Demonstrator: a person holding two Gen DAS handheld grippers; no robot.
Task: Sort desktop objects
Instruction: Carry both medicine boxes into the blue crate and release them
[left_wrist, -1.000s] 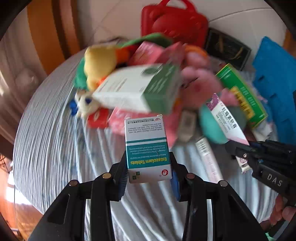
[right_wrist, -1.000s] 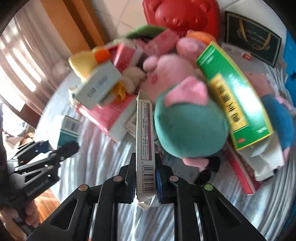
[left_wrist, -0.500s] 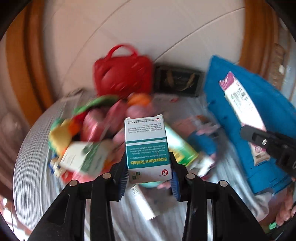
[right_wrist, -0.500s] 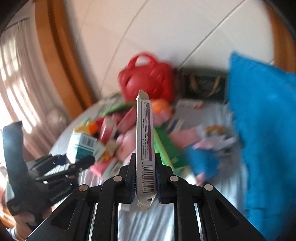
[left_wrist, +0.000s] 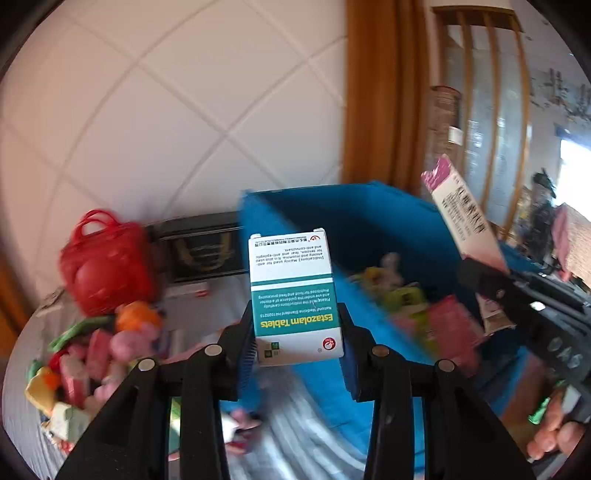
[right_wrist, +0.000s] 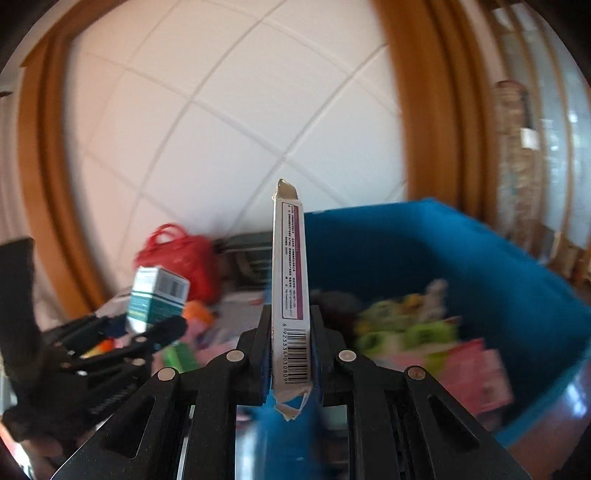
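The left gripper (left_wrist: 297, 347) is pinching a white-and-teal Estazolam Tablets box (left_wrist: 293, 295) between its blue pads, the box standing upright with its print upside down to the camera. The right gripper (right_wrist: 290, 354) is clamping a thin white-and-purple carton (right_wrist: 290, 291) edge-on, its fingers nearly pressed together around it, and the carton's torn lower flap is hanging below the pads. Both boxes are hovering in the air near a blue bin (right_wrist: 424, 251) (its inside is blurred, though green, yellow and pink items are showing in it). From the left wrist view, the right gripper is appearing at the right edge with its carton tilted over the bin. To the left, a pile of toys and boxes (left_wrist: 96, 350) is lying on a striped cloth (left_wrist: 14, 406), with a red bag (left_wrist: 105, 266) behind it against the tiled wall (left_wrist: 166, 110).
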